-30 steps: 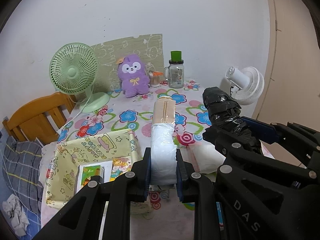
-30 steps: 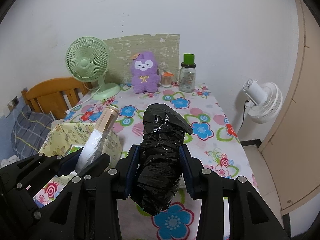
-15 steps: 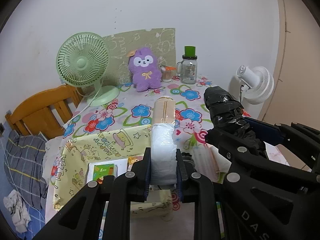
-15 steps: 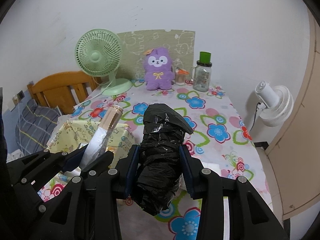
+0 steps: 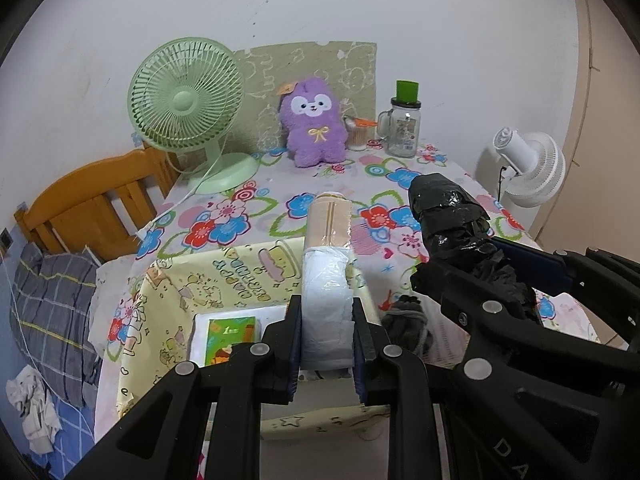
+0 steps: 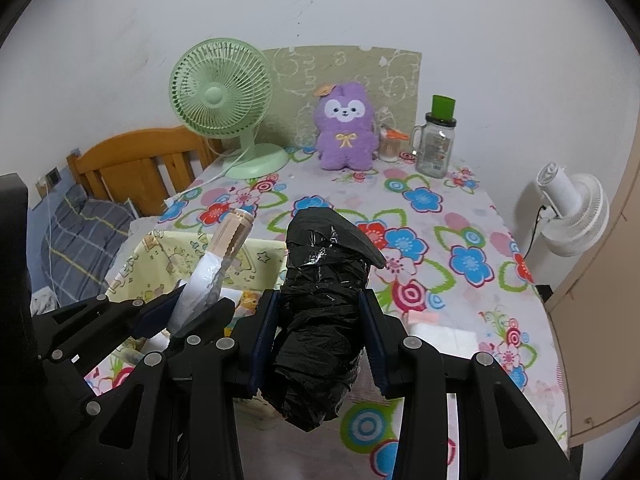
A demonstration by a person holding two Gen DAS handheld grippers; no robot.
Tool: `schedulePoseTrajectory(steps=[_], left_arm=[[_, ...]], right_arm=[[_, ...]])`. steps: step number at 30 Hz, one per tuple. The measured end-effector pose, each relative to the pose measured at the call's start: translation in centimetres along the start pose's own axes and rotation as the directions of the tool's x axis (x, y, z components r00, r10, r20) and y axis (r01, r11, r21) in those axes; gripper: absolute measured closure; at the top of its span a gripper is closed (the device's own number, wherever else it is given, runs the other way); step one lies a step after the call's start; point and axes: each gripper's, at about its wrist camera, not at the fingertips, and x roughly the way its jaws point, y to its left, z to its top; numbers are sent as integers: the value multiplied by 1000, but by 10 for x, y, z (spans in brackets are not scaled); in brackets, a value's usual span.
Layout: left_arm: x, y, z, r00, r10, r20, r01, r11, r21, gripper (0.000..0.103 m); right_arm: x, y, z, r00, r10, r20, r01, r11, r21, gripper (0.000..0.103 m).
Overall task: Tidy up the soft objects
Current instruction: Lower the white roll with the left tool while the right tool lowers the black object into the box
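crinkled glossy black bag roll (image 6: 320, 320), white-and-beige roll (image 5: 326, 276).

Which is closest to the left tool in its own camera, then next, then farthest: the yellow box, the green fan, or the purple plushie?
1. Yellow box, right under the left tool.
2. Green fan, far back on the left.
3. Purple plushie, farthest, by the wall; only slightly beyond the fan.

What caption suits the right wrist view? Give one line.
Right hand-held gripper holding a black plastic roll above the floral table.
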Motion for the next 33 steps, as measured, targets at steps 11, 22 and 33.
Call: schedulePoseTrajectory(steps=[11, 22, 33], left_arm=[[12, 24, -6, 1000, 9, -29, -10, 1000, -21, 83], [30, 45, -10, 997, 25, -75, -29, 999, -44, 82], [46, 65, -15, 993, 41, -112, -50, 996, -74, 80]], right_arm=[[14, 18, 1, 999, 36, -19, -36, 999, -8, 59], [36, 36, 5, 997, 50, -55, -52, 998, -34, 59], [59, 51, 7, 993, 71, -97, -77, 995, -58, 59]])
